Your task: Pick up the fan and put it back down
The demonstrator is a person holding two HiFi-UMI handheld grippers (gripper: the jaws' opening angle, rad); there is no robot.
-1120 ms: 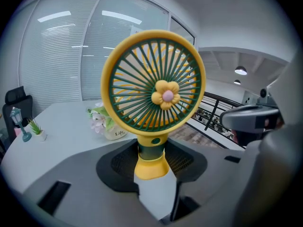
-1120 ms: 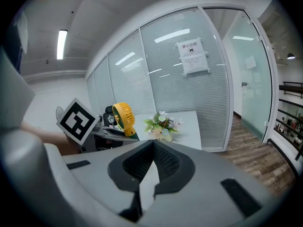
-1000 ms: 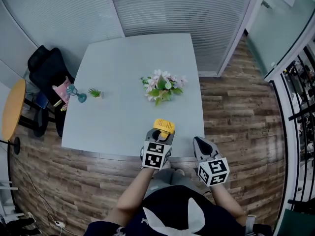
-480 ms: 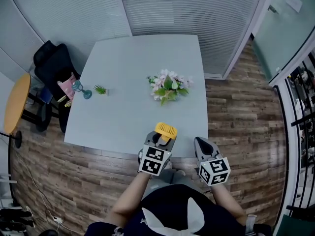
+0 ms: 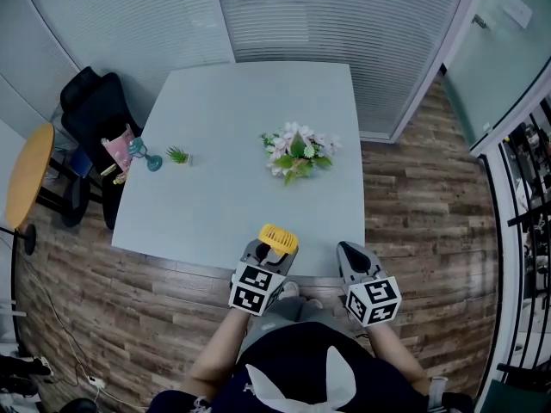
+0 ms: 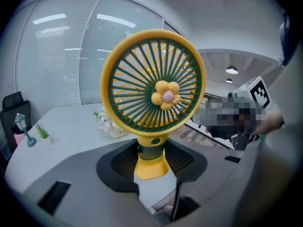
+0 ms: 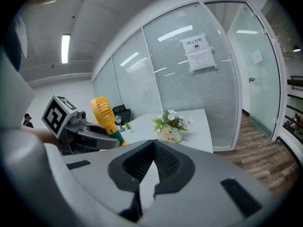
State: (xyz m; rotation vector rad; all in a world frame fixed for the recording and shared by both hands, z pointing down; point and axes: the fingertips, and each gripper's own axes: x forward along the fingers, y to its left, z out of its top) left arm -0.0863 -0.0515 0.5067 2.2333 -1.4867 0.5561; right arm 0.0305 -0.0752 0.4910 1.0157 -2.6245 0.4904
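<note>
The yellow fan (image 5: 278, 237) with a green grille and a flower at its hub is upright in my left gripper (image 5: 274, 252), over the near edge of the pale table (image 5: 241, 127). In the left gripper view the fan (image 6: 154, 86) fills the middle. My left gripper (image 6: 151, 157) is shut on its green and yellow stem, base clear of the tabletop. My right gripper (image 5: 351, 252) hangs beside it on the right, shut and empty. From the right gripper view the fan (image 7: 103, 111) shows at the left, beyond my right gripper (image 7: 152, 148).
A flower pot (image 5: 297, 153) stands mid-table, right of centre. A small green plant (image 5: 179, 156) and a teal figurine (image 5: 142, 155) sit at the left edge. A black chair (image 5: 95, 114) and a round wooden table (image 5: 26, 183) stand left. Glass walls (image 5: 327, 15) close the far side.
My left gripper has carried the fan back toward the person and a little left, to the table's near edge. The right gripper has stayed put.
</note>
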